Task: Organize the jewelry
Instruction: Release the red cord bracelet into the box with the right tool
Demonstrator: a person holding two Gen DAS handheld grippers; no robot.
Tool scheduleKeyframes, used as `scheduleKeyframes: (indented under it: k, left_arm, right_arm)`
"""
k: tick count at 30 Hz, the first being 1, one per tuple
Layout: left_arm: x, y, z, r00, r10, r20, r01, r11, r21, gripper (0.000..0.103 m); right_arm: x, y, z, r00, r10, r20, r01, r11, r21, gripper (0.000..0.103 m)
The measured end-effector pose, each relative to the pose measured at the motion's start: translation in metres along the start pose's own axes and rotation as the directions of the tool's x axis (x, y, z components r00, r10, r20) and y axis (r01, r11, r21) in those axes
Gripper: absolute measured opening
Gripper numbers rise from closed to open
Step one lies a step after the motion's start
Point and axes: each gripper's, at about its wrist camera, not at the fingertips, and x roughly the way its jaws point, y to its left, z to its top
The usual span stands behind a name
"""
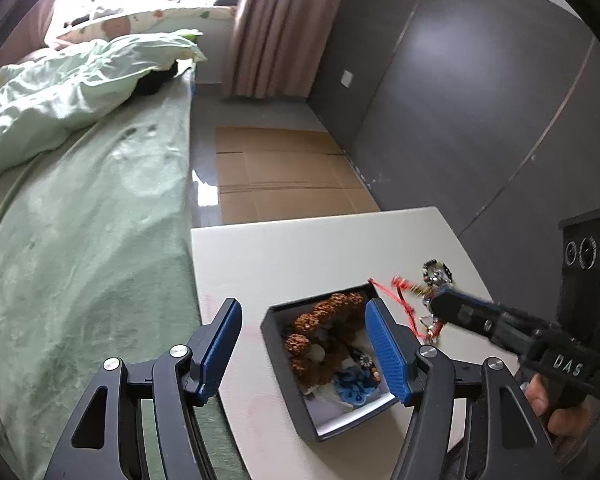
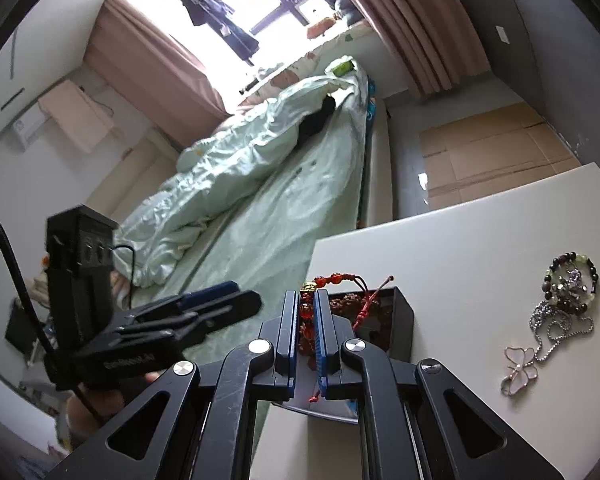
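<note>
Left wrist view: a white table (image 1: 300, 248) beside a green-sheeted bed (image 1: 92, 240); on the table, directly ahead of the left gripper (image 1: 304, 344), stands a dark open box (image 1: 284, 392) already holding a brown knobbly bead bracelet (image 1: 324, 312) and a blue flower ornament (image 1: 354, 386). The left jaws stand well apart with nothing between the pads; the box lies below and beyond them, its right wall behind the right-hand pad. To the right of these jaws the right gripper (image 1: 436, 300) enters, its tip carrying a red cord bracelet (image 1: 404, 300), blurred here.

Right wrist view: the right gripper (image 2: 308, 320) is clamped on the red cord bracelet (image 2: 332, 280), orange-red beads and a gold charm pinched between the pads, cord tails hanging loose above and below them. The box (image 2: 400, 312) sits just beyond and under the jaws.

Handling, as judged: the bracelet is light, limp and likely to swing, and its cord may snag on the box rim; a hold on the beaded section, as here, is likely surer than one on the thin cord.

Only the right wrist view shows the remaining pieces clearly, right of the jaws: a dark beaded bracelet (image 2: 572, 276), a silver chain (image 2: 556, 328) and a butterfly pendant (image 2: 520, 368). Only the left wrist view shows the box interior.
</note>
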Motion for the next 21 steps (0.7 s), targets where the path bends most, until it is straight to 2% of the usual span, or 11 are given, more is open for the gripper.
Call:
scheduleKeyframes:
  k: [2, 3, 4, 12, 14, 17, 21]
  left_arm:
    - [0.0, 0.001, 0.0, 1.0, 0.001, 0.004, -0.001, 1.0, -0.005, 0.066]
    - [-0.001, 0.002, 0.0, 1.0, -0.001, 0.005, 0.001, 1.0, -0.004, 0.066]
    - [0.0, 0.001, 0.0, 1.0, -0.005, 0.006, 0.005, 1.0, -0.001, 0.066]
    - [0.004, -0.018, -0.003, 0.999, -0.048, -0.004, 0.049, 0.997, 0.052, 0.067]
    - [0.005, -0.025, -0.004, 0.998, -0.056, -0.004, 0.056, 0.996, 0.072, 0.071]
    - [0.006, -0.035, -0.006, 0.998, -0.056, 0.004, 0.055, 0.993, 0.101, 0.084]
    - [0.01, -0.048, -0.008, 0.997, -0.071, -0.003, 0.071, 0.99, 0.123, 0.093]
  right_arm:
    - [0.007, -0.003, 0.0, 0.999, 0.003, -0.055, -0.002, 1.0, 0.015, 0.019]
    - [0.007, -0.007, -0.002, 0.998, -0.002, -0.066, 0.004, 1.0, 0.03, 0.041]
    - [0.005, -0.009, -0.002, 0.998, -0.016, -0.061, 0.019, 0.999, 0.039, 0.058]
    - [-0.035, -0.03, -0.004, 0.995, -0.099, 0.024, 0.096, 0.991, 0.089, 0.069]
    - [-0.044, -0.036, -0.003, 0.991, -0.126, 0.037, 0.121, 0.987, 0.102, 0.07]
    - [-0.058, -0.045, -0.004, 0.986, -0.159, 0.05, 0.152, 0.982, 0.112, 0.075]
    - [-0.07, -0.054, -0.003, 0.974, -0.217, 0.067, 0.207, 0.97, 0.126, 0.093]
